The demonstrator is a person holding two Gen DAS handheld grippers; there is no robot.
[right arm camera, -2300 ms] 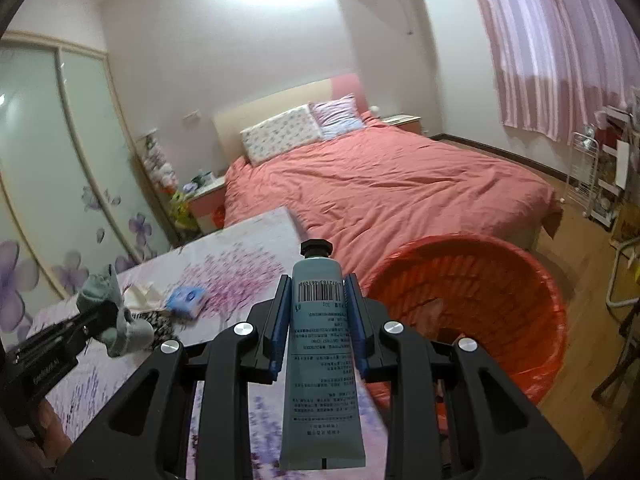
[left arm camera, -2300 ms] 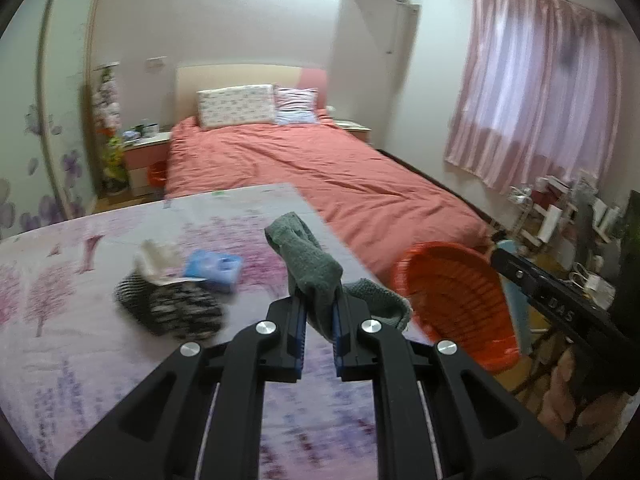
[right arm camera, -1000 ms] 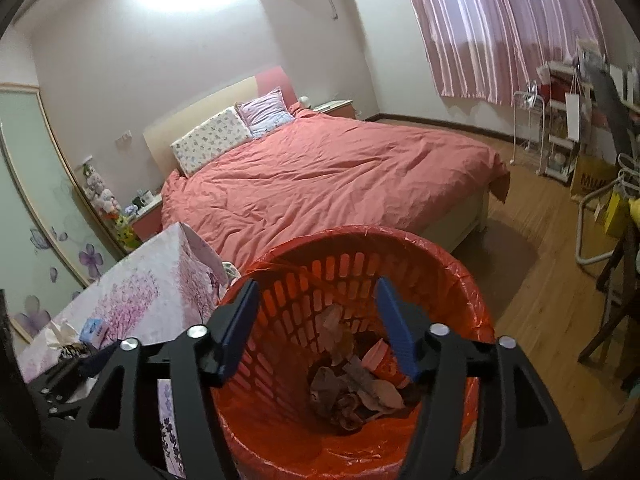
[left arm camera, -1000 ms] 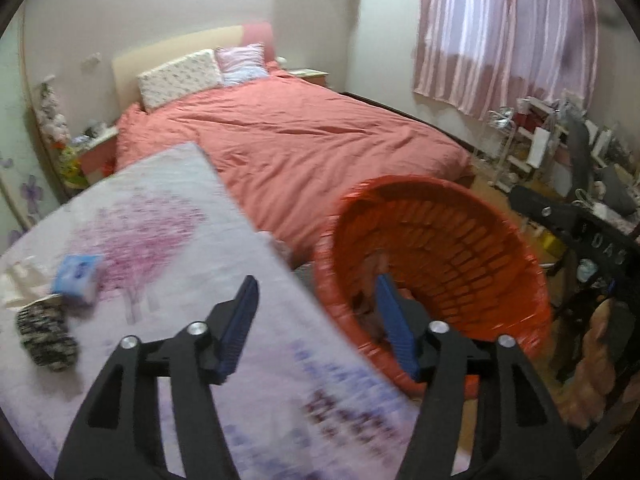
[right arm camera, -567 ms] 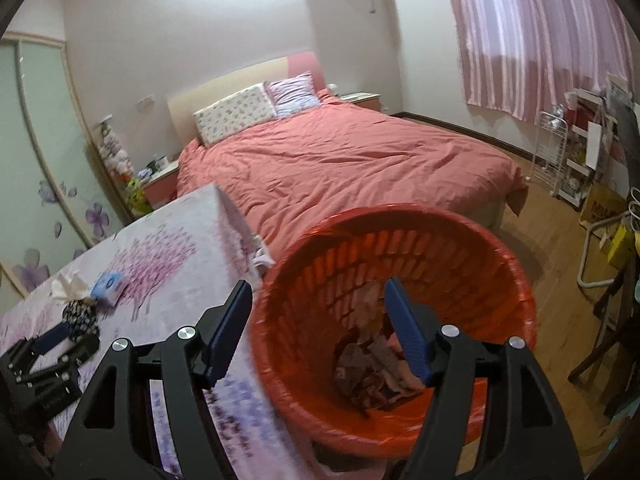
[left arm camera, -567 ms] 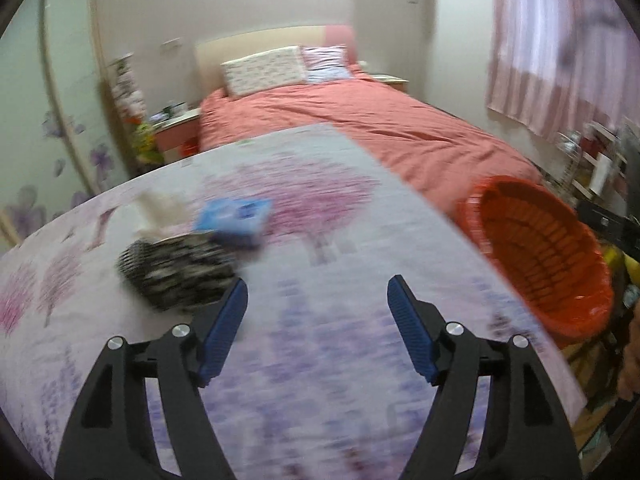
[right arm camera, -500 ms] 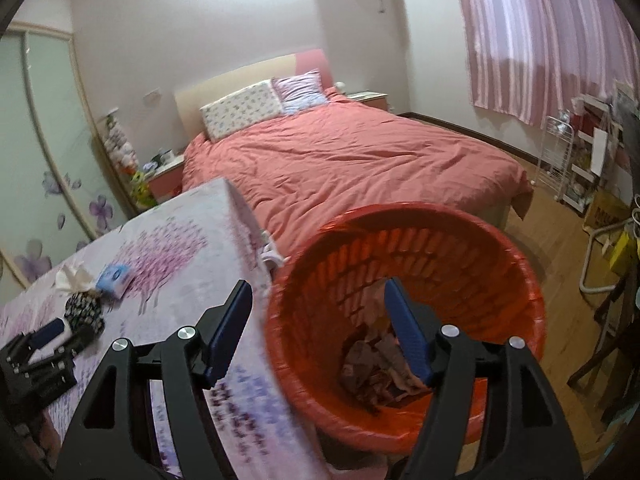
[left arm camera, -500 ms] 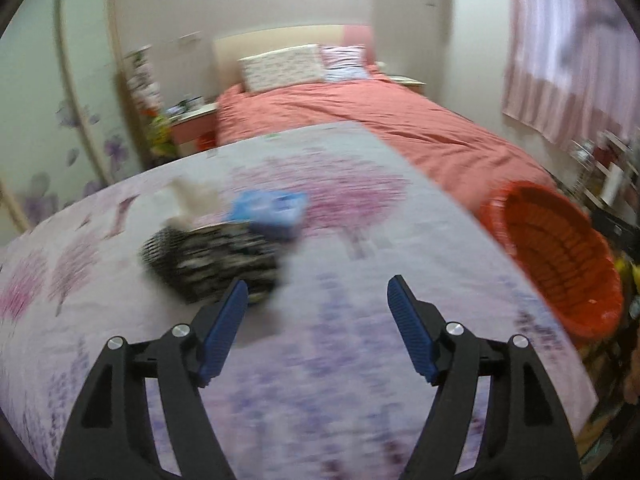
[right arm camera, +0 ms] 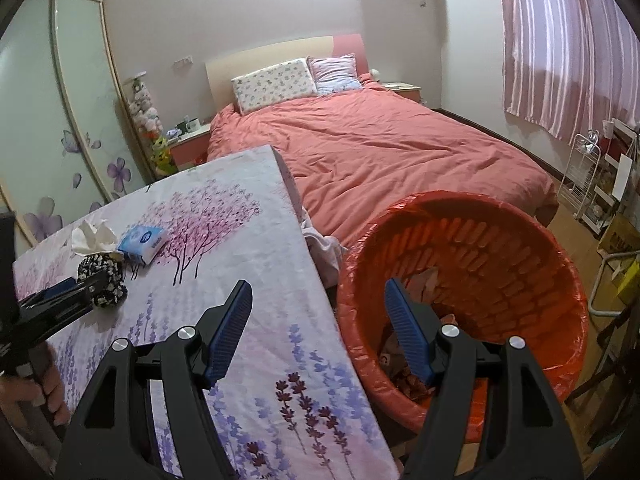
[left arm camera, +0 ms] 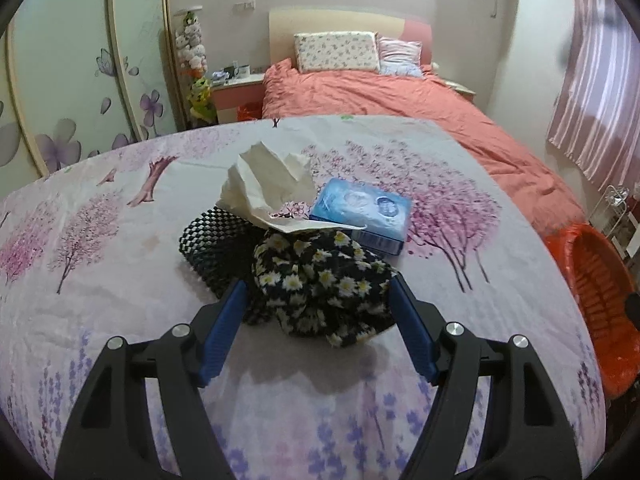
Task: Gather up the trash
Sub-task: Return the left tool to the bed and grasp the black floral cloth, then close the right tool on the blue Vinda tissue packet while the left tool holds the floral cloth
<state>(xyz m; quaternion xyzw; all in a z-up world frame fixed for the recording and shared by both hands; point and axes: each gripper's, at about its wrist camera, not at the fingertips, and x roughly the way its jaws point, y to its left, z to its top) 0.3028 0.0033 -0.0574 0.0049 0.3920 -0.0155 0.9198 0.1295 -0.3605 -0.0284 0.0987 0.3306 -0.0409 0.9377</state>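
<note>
My left tongs straddle the flowered cloth; my right tongs hang empty over the bin's edge.

My left tongs [left arm camera: 318, 292] have just been opening and stand released, the black daisy-print cloth [left arm camera: 320, 284] lying between the blue pads without being pressed. Just behind it on the worktop [left arm camera: 120, 320] sit a black-and-white checked cloth [left arm camera: 208, 240], a crumpled white tissue [left arm camera: 268, 184] resting on the pile, and a blue tissue pack [left arm camera: 366, 212] beside them. My right tongs [right arm camera: 318, 300] are also spread wide and hold nothing, hovering over the worktop's edge and the rim of the orange basket [right arm camera: 520, 248], which stands on the floor just beside the worktop, lined with an orange bag, with crumpled trash in its bottom.
</note>
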